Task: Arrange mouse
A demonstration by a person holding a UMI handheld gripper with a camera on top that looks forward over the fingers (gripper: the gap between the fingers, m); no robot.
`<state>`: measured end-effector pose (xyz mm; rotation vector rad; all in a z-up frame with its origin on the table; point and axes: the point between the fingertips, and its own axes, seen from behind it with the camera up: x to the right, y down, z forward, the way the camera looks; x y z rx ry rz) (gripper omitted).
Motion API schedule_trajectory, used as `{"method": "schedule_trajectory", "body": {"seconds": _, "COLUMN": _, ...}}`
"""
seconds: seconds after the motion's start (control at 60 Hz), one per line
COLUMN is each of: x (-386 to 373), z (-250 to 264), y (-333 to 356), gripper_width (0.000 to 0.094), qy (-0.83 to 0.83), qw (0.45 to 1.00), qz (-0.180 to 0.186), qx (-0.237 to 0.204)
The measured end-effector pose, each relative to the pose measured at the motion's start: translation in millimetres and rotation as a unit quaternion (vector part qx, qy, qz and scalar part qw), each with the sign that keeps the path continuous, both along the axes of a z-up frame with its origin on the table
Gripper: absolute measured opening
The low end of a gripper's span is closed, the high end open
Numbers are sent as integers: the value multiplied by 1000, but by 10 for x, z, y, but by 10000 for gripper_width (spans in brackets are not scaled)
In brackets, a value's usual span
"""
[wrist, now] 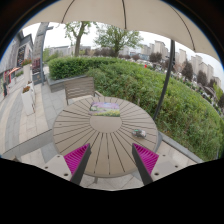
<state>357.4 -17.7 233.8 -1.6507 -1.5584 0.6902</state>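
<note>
My gripper (111,160) is open and empty, its two fingers with magenta pads (75,157) spread over the near edge of a round wooden slatted table (90,135). A small dark object that may be the mouse (140,132) lies on the table's right side, beyond and slightly right of the right finger. A light mat or pad (105,105) with something on it lies at the table's far side. Nothing stands between the fingers.
A wooden chair (80,88) stands behind the table. A parasol pole (164,80) rises to the right, its canopy overhead. A green hedge (150,85) runs behind. A paved terrace (20,115) lies to the left, with buildings beyond.
</note>
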Motion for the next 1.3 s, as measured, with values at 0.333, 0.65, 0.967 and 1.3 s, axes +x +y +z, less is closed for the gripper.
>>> {"method": "schedule_trajectory", "body": {"seconds": 0.333, "x": -56, "z": -538, "y": 949, "gripper_width": 853, "qy": 14, "qw": 999, "qz": -52, "qx": -4}}
{"method": "schedule_trajectory", "body": {"seconds": 0.65, "x": -424, "z": -995, "y": 1736, "gripper_width": 853, "qy": 43, "qw": 996, "qz": -73, "qx": 9}}
{"method": "schedule_trajectory", "body": {"seconds": 0.967, "x": -1079, "z": -1644, "y": 2349, "gripper_width": 852, "qy": 43, "qw": 997, "qz": -69, "qx": 11}}
{"method": "schedule_trajectory", "body": {"seconds": 1.3, "x": -1888, "z": -2163, "y": 2695, "gripper_width": 851, "qy": 27, "qw": 999, "qz": -35, "qx": -1}}
